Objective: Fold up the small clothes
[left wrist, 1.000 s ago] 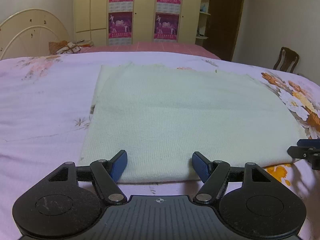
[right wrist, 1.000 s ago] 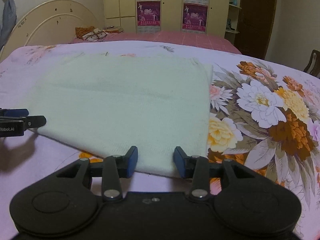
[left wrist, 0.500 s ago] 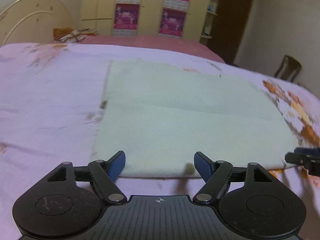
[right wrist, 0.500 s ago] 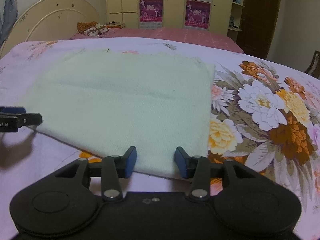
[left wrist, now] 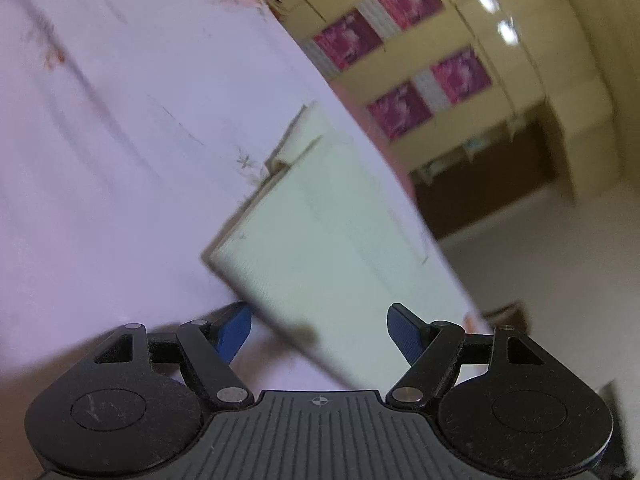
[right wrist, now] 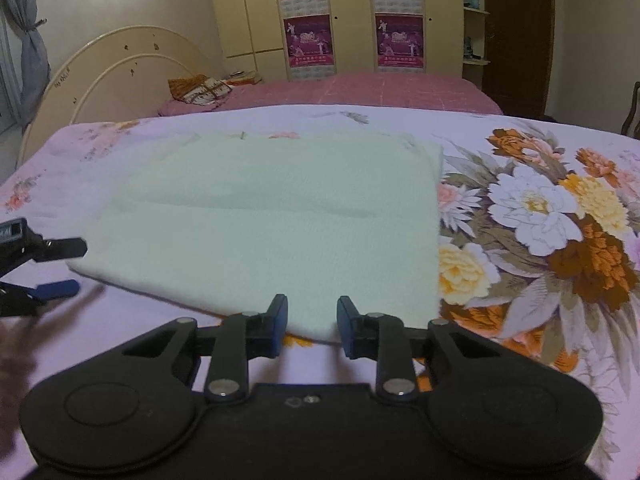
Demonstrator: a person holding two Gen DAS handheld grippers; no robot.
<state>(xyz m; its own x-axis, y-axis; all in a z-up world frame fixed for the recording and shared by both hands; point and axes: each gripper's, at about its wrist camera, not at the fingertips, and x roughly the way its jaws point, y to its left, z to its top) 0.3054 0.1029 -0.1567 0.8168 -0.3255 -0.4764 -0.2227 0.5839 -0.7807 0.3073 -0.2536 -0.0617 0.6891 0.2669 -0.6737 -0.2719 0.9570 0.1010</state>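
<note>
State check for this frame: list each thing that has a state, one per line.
pale green garment: lying flat on the bed, folded, a crease line across it.
left gripper: open, tilted, at the garment's near left corner, not gripping.
right gripper: jaws closing at the garment's near edge, pads not yet pressing.
floral bedsheet: spread under the garment.
wardrobe doors: closed.

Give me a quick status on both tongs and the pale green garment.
Left tongs open, rolled sideways at the garment's near-left corner. Right tongs closing over the near edge, no grip yet. Pale green garment flat on the floral bedspread. Nothing in the way.
</note>
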